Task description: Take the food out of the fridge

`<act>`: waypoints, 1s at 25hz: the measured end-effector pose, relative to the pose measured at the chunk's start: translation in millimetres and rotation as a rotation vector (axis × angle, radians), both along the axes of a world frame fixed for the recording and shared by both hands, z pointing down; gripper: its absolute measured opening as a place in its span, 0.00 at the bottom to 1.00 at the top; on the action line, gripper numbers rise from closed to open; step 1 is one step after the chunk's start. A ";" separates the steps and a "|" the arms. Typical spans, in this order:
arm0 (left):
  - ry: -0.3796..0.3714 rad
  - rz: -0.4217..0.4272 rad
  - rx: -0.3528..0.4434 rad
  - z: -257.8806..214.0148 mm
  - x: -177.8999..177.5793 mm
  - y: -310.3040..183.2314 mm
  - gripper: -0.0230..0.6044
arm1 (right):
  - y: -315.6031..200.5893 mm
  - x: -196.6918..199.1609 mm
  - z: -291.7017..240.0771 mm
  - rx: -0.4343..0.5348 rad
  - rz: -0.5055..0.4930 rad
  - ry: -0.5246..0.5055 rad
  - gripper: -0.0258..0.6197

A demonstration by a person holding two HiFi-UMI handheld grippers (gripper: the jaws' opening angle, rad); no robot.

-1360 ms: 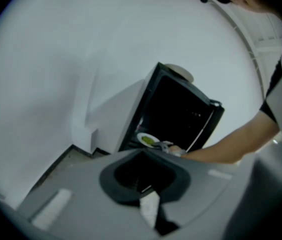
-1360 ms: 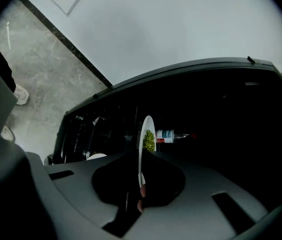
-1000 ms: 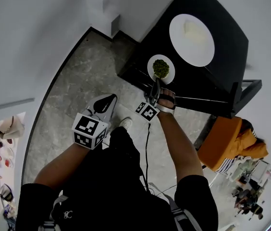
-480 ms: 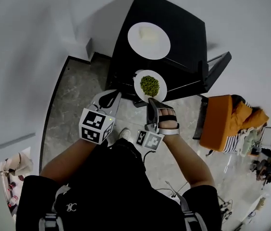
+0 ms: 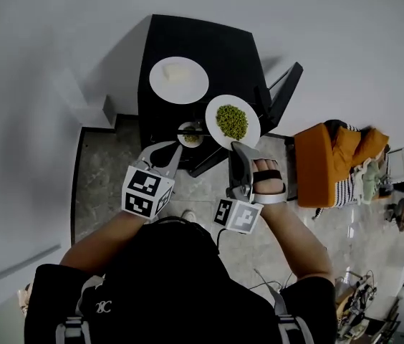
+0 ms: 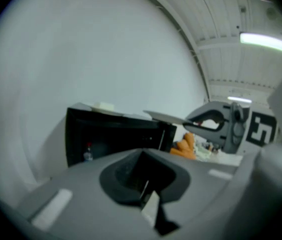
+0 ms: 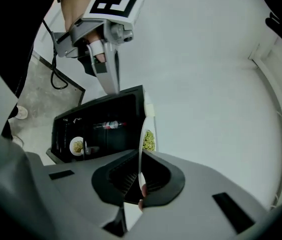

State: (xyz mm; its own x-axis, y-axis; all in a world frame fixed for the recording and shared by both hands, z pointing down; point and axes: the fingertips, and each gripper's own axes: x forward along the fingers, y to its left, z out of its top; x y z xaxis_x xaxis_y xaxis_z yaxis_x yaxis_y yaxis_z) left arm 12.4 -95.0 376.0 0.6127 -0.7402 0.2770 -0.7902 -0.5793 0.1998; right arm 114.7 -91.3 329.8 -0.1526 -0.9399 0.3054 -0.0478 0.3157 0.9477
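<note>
Right gripper [image 5: 235, 147] pinches the green-food plate [image 5: 253, 119] by its rim; left gripper [image 6: 144, 194] has jaws pressed together.

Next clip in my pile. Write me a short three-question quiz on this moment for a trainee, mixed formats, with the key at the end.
1. True or false: the right gripper is shut on the rim of the plate of green food.
2. Multiple choice: what sits on top of the black fridge?
A. a white plate with pale food
B. a bottle
C. an orange bag
3. Fill in the blank: the left gripper has its jaws ____, with nothing between them.

Key: 1 true; 2 A; 3 shut.
</note>
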 end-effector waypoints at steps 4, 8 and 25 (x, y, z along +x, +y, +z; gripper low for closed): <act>-0.004 0.031 0.015 -7.5 4.5 0.2 0.04 | -24.4 2.6 -14.9 0.043 0.019 0.035 0.05; -0.010 0.028 0.023 -8.4 0.1 -3.4 0.04 | -58.9 3.1 -12.1 0.038 0.033 0.062 0.05; -0.008 -0.025 0.014 -2.7 -19.8 -0.5 0.04 | -125.9 10.2 16.6 0.033 0.070 0.073 0.06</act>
